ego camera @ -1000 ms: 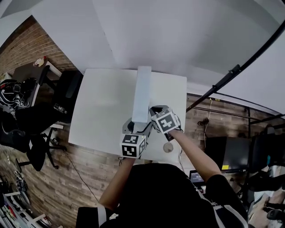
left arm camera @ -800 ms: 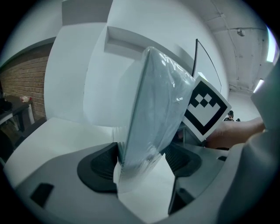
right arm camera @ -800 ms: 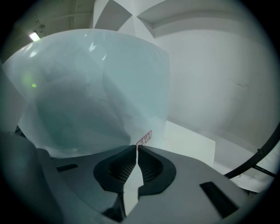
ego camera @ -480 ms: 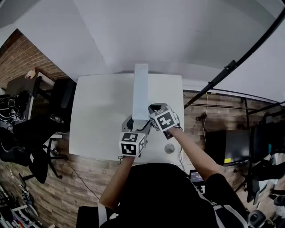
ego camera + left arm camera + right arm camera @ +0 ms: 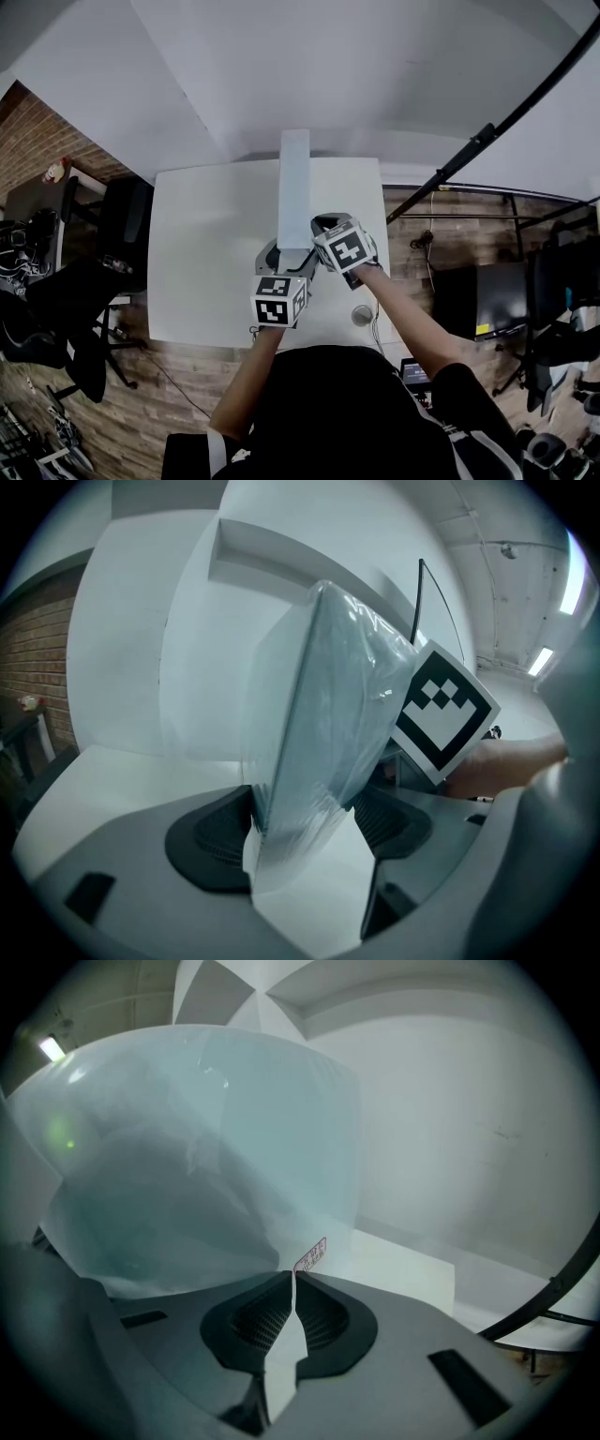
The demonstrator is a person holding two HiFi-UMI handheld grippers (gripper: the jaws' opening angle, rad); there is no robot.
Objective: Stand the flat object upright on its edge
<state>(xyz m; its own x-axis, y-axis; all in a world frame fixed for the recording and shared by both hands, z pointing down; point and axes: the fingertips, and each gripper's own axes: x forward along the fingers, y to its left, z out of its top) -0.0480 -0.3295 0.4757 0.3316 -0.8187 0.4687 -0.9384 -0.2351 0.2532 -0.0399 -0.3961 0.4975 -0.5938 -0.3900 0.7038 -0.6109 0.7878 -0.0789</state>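
White wall (image 5: 281,75) and a white table (image 5: 216,244) make up the background, with wood-patterned floor (image 5: 178,375) around the table. At the near end, the left gripper (image 5: 303,832) has its jaws clamped on the panel (image 5: 295,187), one dark pad against each face. The panel runs straight ahead of those jaws, turned on edge, and it is sealed in clear plastic wrap (image 5: 187,1176). Whether its lower edge touches the table I cannot tell. Just to the right, the right gripper (image 5: 291,1314) has its jaws pressed almost together, nipping a thin flap of that wrap beside a small label (image 5: 312,1254). The panel's broad face fills the space ahead and to the left of it. Compared with a second ago, both grips are unchanged and the two grippers sit side by side as before. In the head view the panel's far end now reaches further past the table's far edge, over the wall. By count there are two grippers, one panel and one table. One small round thing (image 5: 361,315) lies on the table behind and to the right of the right gripper. One black pole (image 5: 497,131) slants across well to the right. At least two black chairs (image 5: 127,216) stand well to the left of the left gripper.
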